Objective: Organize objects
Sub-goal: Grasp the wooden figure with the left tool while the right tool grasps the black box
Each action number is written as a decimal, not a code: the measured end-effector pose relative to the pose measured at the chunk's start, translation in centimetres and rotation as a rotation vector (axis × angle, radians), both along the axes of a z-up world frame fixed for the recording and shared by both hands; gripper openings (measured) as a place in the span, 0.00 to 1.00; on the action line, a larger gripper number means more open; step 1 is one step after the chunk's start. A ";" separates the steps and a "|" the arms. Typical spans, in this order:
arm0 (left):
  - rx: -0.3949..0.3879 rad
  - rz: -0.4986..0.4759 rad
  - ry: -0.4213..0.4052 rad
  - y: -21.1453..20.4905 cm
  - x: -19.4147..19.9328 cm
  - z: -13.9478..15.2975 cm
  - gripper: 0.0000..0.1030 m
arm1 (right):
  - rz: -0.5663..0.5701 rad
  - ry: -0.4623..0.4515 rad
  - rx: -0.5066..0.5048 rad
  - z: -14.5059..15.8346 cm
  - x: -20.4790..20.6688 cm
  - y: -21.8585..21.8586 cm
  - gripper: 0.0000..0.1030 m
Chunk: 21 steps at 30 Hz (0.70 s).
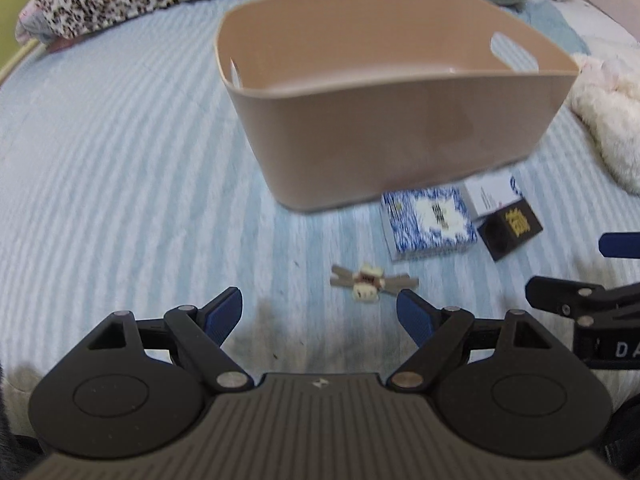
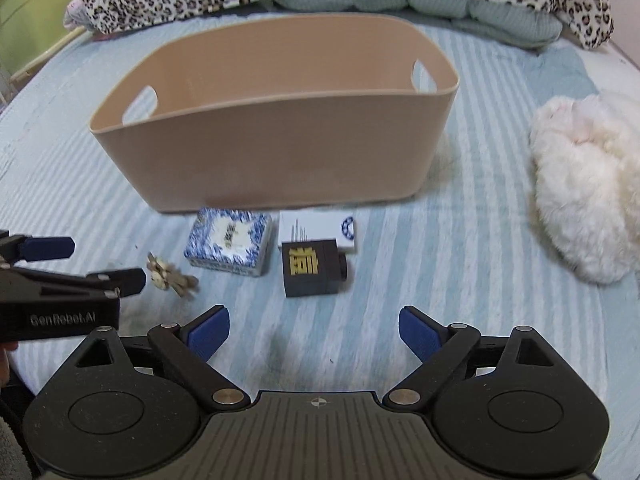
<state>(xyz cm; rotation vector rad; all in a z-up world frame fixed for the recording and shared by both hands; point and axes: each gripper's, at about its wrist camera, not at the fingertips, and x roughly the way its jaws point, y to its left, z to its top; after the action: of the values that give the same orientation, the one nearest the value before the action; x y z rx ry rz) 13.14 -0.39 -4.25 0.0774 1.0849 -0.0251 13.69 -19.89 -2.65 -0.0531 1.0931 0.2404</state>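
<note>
Bedspread (image 1: 120, 160) in pale blue stripes fills both views, with 1 tan bin (image 1: 384, 128) standing near the middle, its inside looking empty. I hold 2 claws low over the bed, side by side. My left claw (image 1: 320, 312) is spread wide and grips nothing; my right claw (image 2: 314, 328) is likewise spread and empty. 4 small things lie on the bed in front of the bin: 1 little clip-like trinket (image 1: 370, 280), 1 blue-and-white patterned box (image 2: 226, 242), 1 white box (image 2: 320, 228) and 1 black box with gold lettering (image 2: 312, 268), which touches the white one. The trinket sits just ahead of my left claw, slightly to its right, long axis running crosswise to the fingers, so I judge the left nearer to it. The black box lies straight ahead of my right claw. 1 fluffy white item (image 2: 588, 188) rests well off to the right.
</note>
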 end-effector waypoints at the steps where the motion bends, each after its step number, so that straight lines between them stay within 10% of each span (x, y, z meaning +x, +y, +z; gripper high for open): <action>1: -0.004 -0.002 0.009 0.0 0.1 -0.4 0.82 | 0.000 0.007 -0.005 -0.4 0.1 0.1 0.90; 21: -0.026 -0.041 0.031 -0.6 2.8 -3.6 0.88 | -0.044 0.070 0.011 -4.8 3.5 0.1 0.91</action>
<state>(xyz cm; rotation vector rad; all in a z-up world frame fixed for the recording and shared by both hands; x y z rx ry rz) 15.96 -1.00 -7.81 0.0756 1.1137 -0.0776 17.22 -19.79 -7.41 -0.0108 1.1614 0.2105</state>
